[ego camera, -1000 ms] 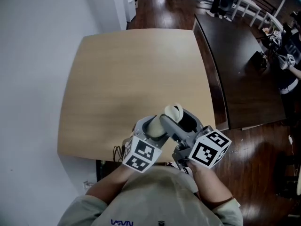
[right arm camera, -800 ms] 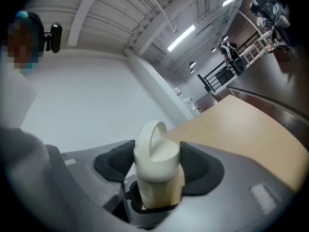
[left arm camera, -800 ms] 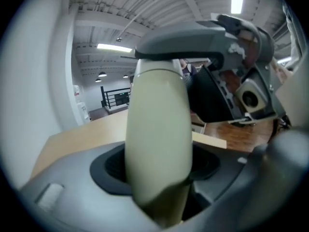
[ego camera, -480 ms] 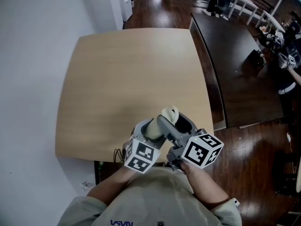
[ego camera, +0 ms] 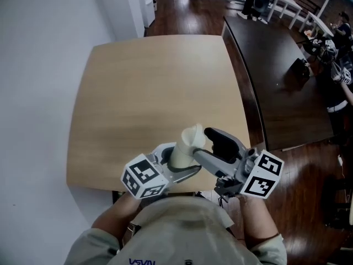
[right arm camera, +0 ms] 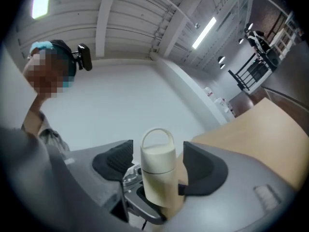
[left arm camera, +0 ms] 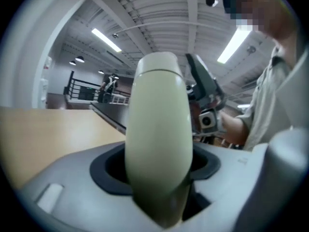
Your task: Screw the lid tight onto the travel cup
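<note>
The left gripper (ego camera: 175,164) is clamped round the body of the cream cup (ego camera: 186,141) and holds it in the air over the near edge of the table (ego camera: 154,81), close to the person's chest. In the head view the cup leans with its top pointing away from the person. The lid (right arm camera: 157,159) sits on the cup, and its thin loop (right arm camera: 157,132) stands up above it. The right gripper (right arm camera: 159,166) comes at the cup from the right with its jaws released; they have just been opening. In the right gripper view the lid end stands between the dark pads (right arm camera: 206,170), with a clear gap on the left side, and neither pad presses on it
</note>
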The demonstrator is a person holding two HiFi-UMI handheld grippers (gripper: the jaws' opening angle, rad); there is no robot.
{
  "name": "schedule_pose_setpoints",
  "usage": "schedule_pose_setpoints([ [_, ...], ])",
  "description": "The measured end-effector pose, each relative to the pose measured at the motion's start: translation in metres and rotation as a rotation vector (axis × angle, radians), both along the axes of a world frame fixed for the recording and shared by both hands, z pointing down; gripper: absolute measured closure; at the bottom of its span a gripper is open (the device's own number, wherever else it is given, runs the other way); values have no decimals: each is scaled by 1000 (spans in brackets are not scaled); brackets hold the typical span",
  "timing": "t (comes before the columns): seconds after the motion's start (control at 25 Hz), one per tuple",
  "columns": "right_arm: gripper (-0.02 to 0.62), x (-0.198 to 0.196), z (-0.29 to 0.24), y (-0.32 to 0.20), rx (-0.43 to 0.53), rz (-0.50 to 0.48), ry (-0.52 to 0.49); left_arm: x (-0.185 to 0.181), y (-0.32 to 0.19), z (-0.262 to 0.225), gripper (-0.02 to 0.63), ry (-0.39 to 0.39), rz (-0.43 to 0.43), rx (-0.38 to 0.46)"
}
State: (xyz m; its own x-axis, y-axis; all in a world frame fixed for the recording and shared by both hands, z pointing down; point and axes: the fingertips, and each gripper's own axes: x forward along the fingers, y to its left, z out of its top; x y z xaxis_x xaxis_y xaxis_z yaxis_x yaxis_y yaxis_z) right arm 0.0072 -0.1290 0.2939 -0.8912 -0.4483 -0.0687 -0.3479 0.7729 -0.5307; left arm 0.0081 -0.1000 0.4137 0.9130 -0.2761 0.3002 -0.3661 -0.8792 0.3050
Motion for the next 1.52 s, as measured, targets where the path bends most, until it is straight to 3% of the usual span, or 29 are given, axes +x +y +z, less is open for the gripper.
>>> schedule_pose_setpoints([
  [0.16, 279, 9, -24, 16, 91, -143, -23, 0, 33, -35, 290, 195, 277, -81],
  [0.28, 279, 8, -37, 29, 138, -261, -39, -1, 59, -57, 290, 282, 468, -116],
  [0.52, 279, -6, -62, 62, 208, -504, -85, -6, 106, -95, 290, 407, 776, -190],
  [0.72, 279, -13, -70, 86, 247, -658, -119, -7, 130, -102, 290, 414, 915, -232],
  [0.92, 279, -23, -70, 108, 271, -759, -113, -2, 143, -92, 290, 392, 946, -268],
  [1.2, 305, -25, -64, 111, 297, -730, -67, 4, 140, -81, 290, 350, 894, -253],
  [1.36, 305, -25, -57, 101, 295, -647, -24, 9, 126, -70, 288, 293, 795, -198],
  [1.52, 305, -22, -43, 76, 264, -481, 43, 17, 91, -50, 288, 166, 567, -84],
])
